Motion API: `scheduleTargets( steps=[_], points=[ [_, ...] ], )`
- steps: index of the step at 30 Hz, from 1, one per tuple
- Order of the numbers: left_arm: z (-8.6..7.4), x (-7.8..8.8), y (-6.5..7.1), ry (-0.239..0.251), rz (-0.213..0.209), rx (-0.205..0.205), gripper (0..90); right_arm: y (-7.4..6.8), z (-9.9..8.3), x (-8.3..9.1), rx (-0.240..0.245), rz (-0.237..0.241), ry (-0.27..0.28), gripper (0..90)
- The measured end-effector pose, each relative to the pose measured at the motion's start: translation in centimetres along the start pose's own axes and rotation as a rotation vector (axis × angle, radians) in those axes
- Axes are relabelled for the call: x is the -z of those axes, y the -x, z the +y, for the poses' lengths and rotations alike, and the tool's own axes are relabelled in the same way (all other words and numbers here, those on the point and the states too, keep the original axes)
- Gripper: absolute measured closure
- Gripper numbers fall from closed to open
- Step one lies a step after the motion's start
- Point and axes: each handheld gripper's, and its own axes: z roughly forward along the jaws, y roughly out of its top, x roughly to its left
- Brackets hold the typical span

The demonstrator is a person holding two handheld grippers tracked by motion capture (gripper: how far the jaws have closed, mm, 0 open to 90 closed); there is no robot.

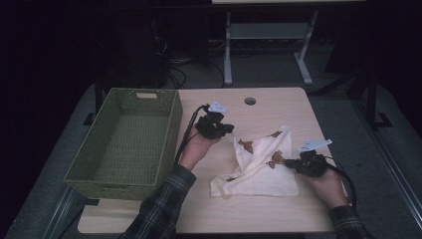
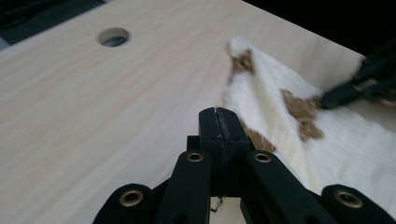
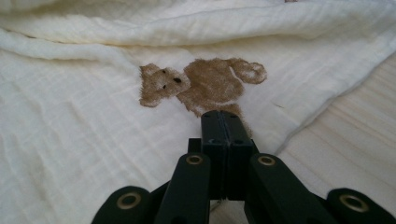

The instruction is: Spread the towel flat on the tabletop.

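Cloth [image 1: 259, 169] is lying crumpled on the tabletop [image 1: 278, 107], cream with brown bear prints, spread between the two grippers.

Left gripper [image 1: 230, 128]: jaws are pressed together, nothing visible between them in the left gripper view [image 2: 218, 122]. Cloth is sitting just right of and ahead of those jaws; its raised corner with a brown patch is pointing away, up-right of the tips. Whether a thread of edge is caught in the tips, I can't tell; looks empty.

Right gripper [image 1: 289, 163]: jaws also together [image 3: 223, 122], tips sitting right at the cloth surface below the bear print [image 3: 201, 86]. Can't tell whether they're pinching a fold or just resting on it. Cloth edge is running diagonally just right of these jaws, bare tabletop beyond it.

Key relation: the cloth's long axis is running roughly from the left jaws toward the right jaws and the near edge, ridge fold along it. Right hand is nearer to the bulk; left is nearer to the far corner.

Basket [image 1: 130, 144], green woven, empty, is standing well left of the left jaws, so that arm is nearer for a drop-in, I'd judge.

Surface: pale wood laminate, cable hole [image 1: 250, 101] ahead of the left jaws. Room is dark; grey floor and table legs behind.
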Motion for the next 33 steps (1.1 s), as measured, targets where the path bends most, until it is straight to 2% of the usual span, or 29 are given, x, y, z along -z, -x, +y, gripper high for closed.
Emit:
scheduleTargets(
  steps=[5, 8, 11, 17, 21, 23, 24, 26, 29, 33],
  points=[
    [0.9, -0.4, -2.5, 0.022, 0.048, 0.057, 89.7, 0.0, 0.0, 0.1, 0.009, -0.003, -0.005, 89.0],
    [1.2, -0.8, -3.8, 0.027, 0.075, 0.076, 89.7, 0.0, 0.0, 0.1, 0.010, -0.001, -0.005, 89.1],
    [1.4, -1.3, -5.0, 0.006, 0.111, 0.088, 89.7, 0.0, 0.0, 0.1, 0.011, -0.002, -0.005, 89.1],
    [1.6, -1.9, -7.8, 0.006, 0.188, 0.140, 89.7, 0.0, 0.0, 0.1, 0.014, 0.000, -0.006, 89.1],
    [1.2, -2.2, -9.0, -0.002, 0.211, 0.178, 89.5, 0.0, 0.0, 0.1, 0.014, 0.001, -0.006, 89.1],
    [0.7, -2.5, -9.1, -0.018, 0.211, 0.194, 87.0, 0.0, 0.0, 0.1, 0.012, 0.003, -0.006, 89.0],
    [0.5, -2.6, -9.0, -0.020, 0.205, 0.200, 81.3, 0.0, 0.0, 0.1, 0.010, 0.004, -0.007, 89.0],
    [0.1, -2.7, -8.6, -0.028, 0.196, 0.194, 76.2, 0.0, 0.0, 0.1, 0.008, 0.004, -0.007, 88.9],
    [-0.6, -2.6, -7.6, -0.032, 0.173, 0.182, 72.1, -0.1, -0.1, 0.2, 0.013, 0.003, -0.008, 86.8],
    [-1.6, -2.1, -5.8, -0.032, 0.144, 0.176, 71.5, -0.4, -0.2, 0.6, 0.006, 0.005, -0.004, 86.2]
  ],
)
